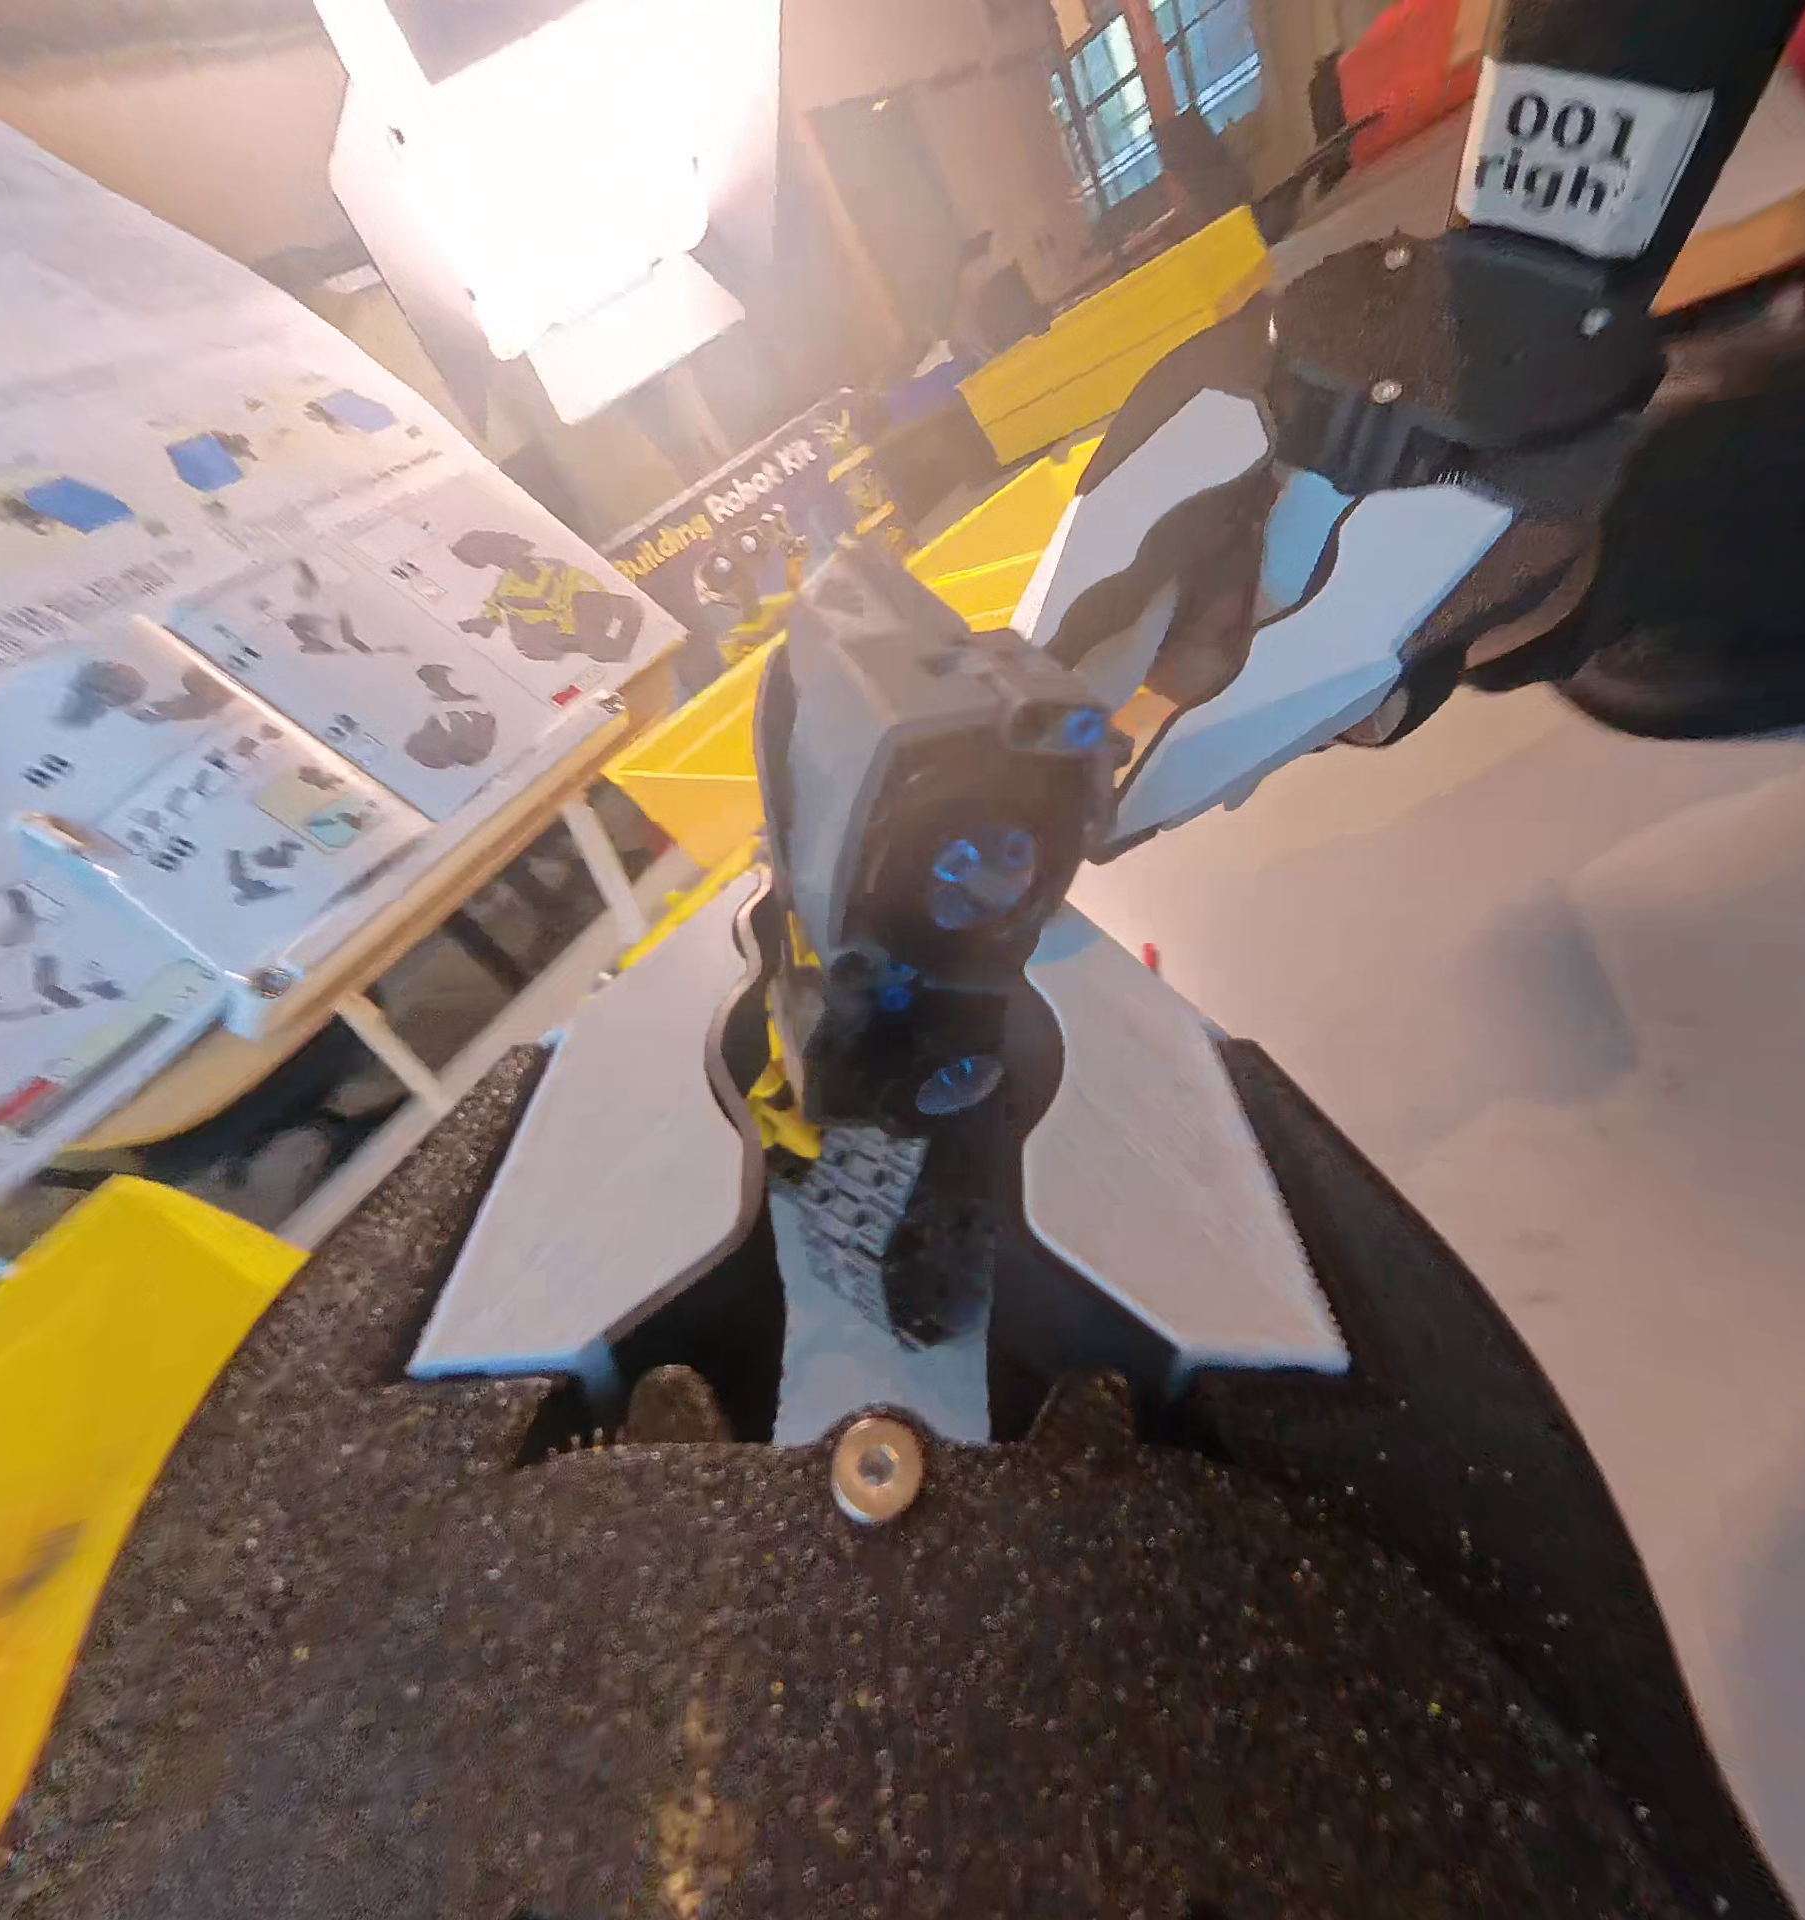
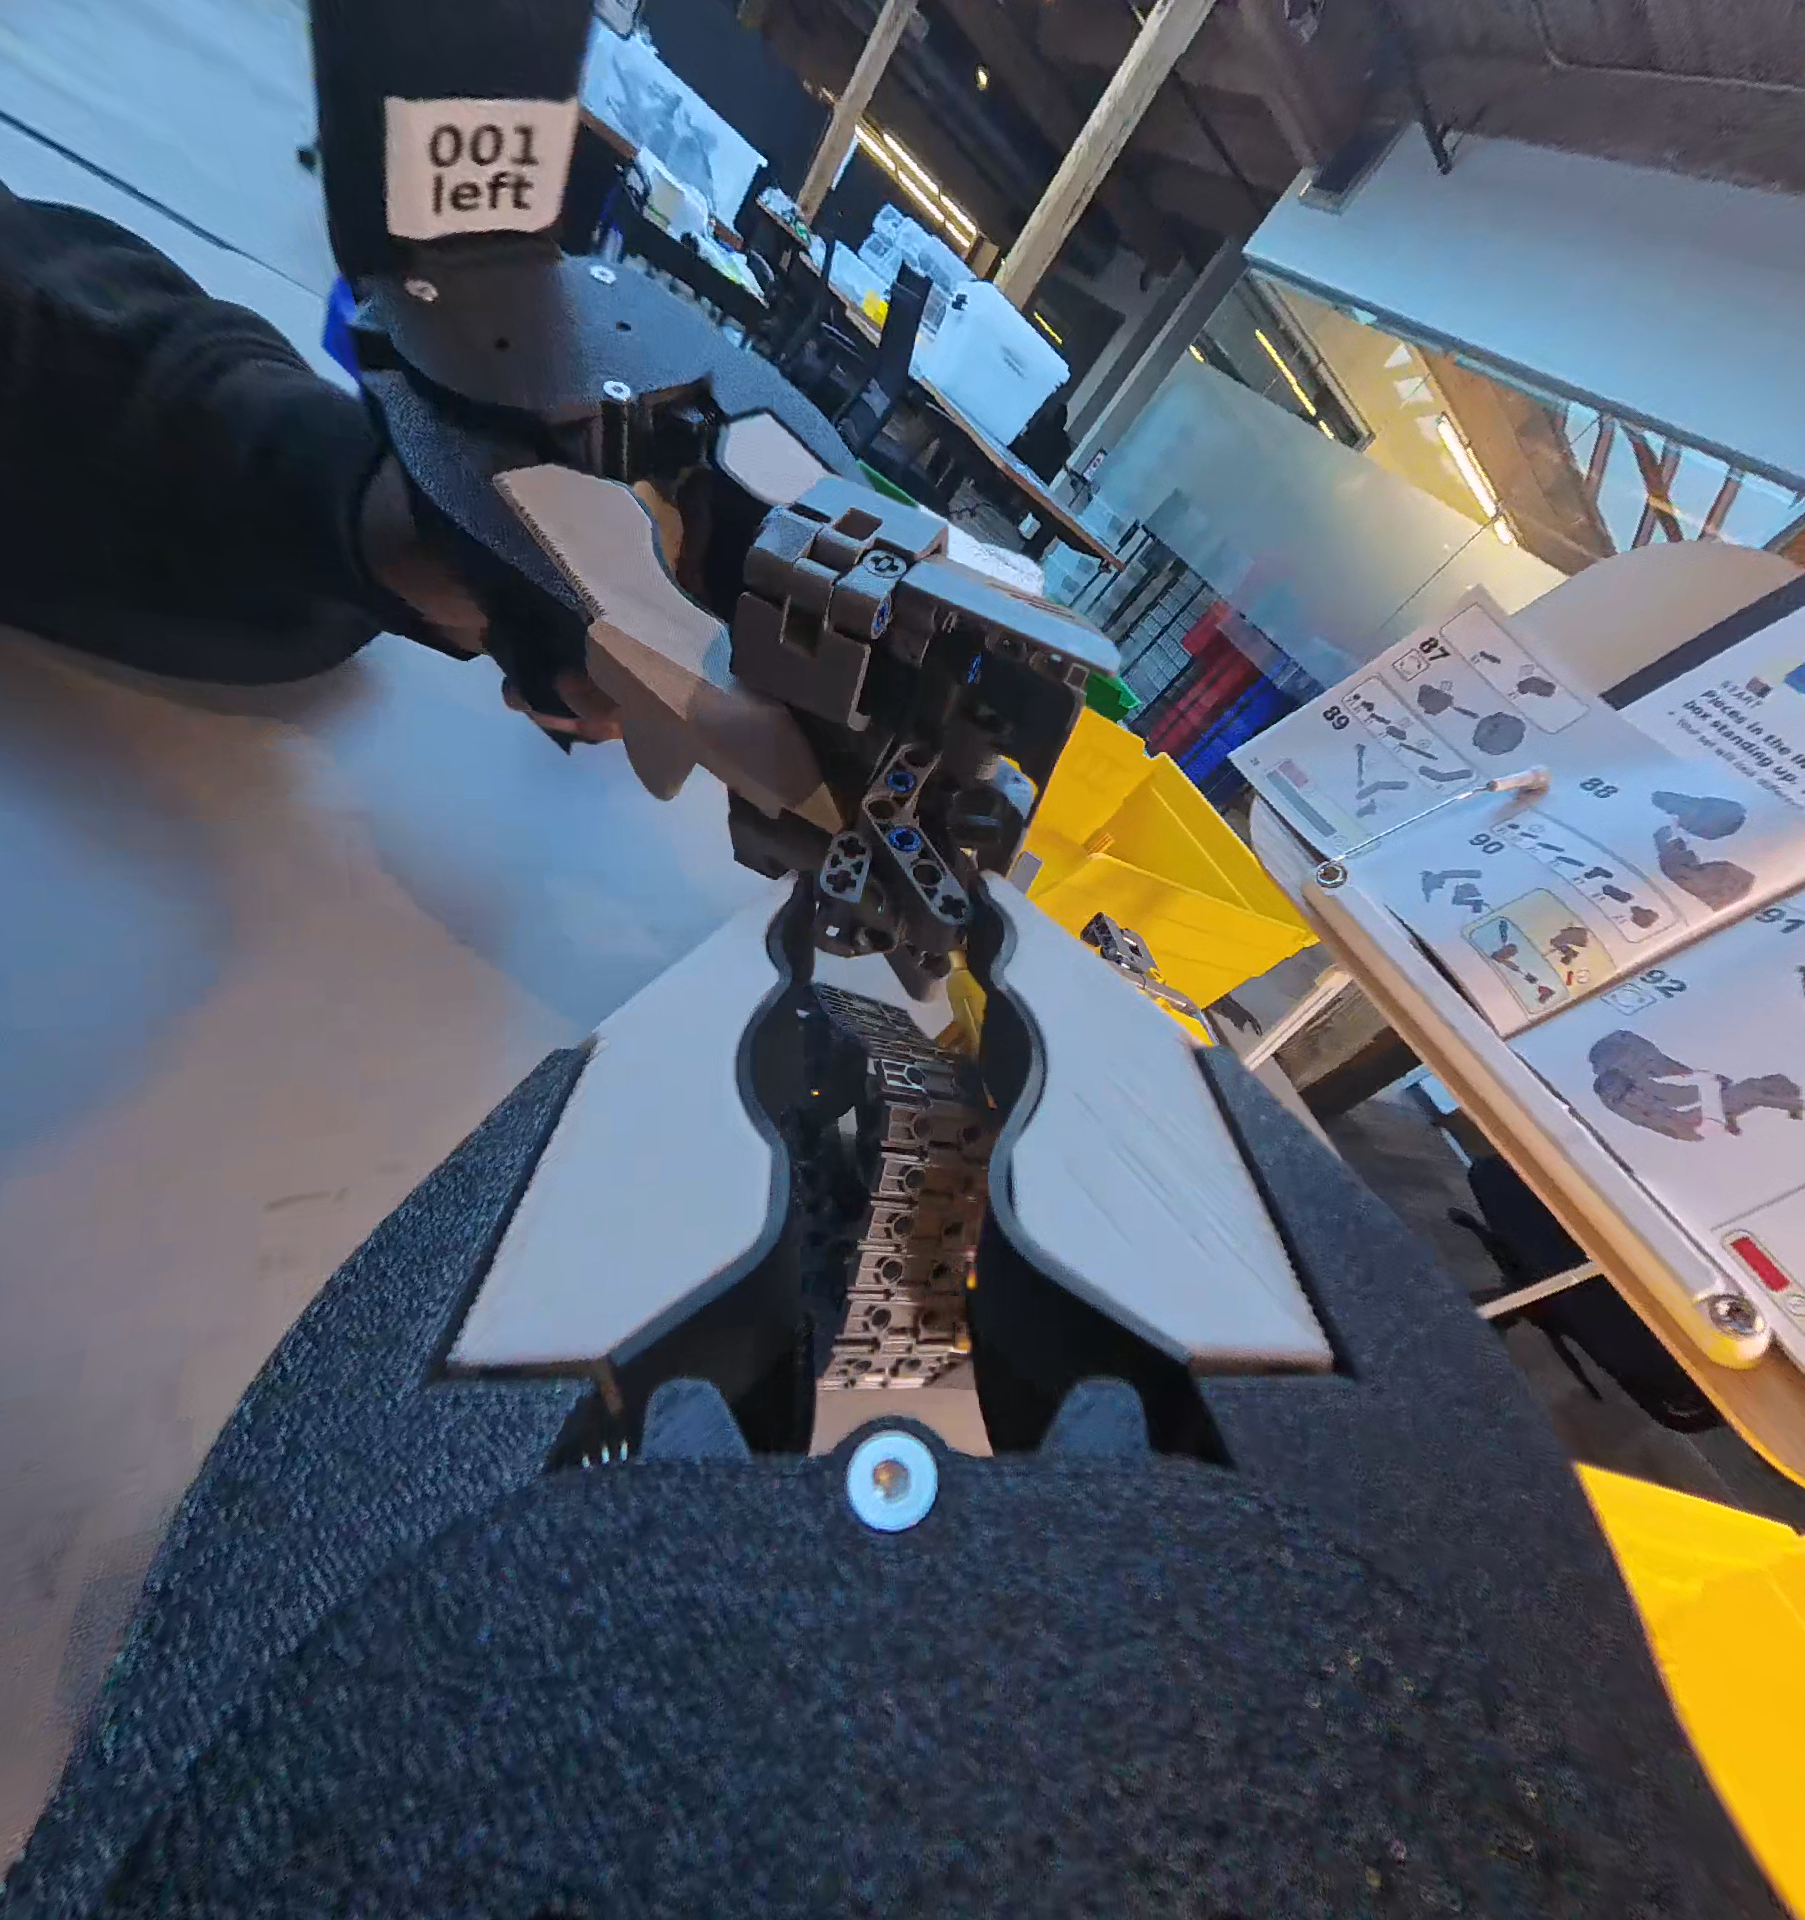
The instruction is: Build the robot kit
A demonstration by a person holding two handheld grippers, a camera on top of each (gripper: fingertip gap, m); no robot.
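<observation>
1. Pale grey tabletop [image 2: 202,935] filled the background below both grippers, and a workshop room lay beyond it with long benches, wooden beams and glass partitions.
2. Yellow plastic bins [image 2: 1168,862] sat at the table's far side, and another yellow bin edge [image 1: 67,1455] showed at the left of the left wrist view.
3. An open instruction booklet [image 2: 1604,883] rested on a tilted wooden stand beside the bins; its pages carried printed building diagrams.
4. A dark box [image 1: 773,499] with yellow print stood behind the bins, partly washed out by a bright light panel [image 1: 545,177].
5. The left gripper [image 1: 882,997] was clenched on a grey and black toy-brick model [image 1: 919,769] with blue pins, which was lifted clear of the table.
6. The right gripper [image 2: 893,914] gripped the same model [image 2: 908,727] from another side, its fingers [image 2: 1106,1132] pressed against a link-like section.
7. A tracked or chain-like strip of the model ran down between each gripper's own fingers.
8. A black-sleeved hand held each gripper's handle; each handle bore a white label.
9. Motion blur softened the model's upper part in the left wrist view, so its exact shape was hard to tell.
10. Both gripper bodies hid the table right beneath the model.
</observation>
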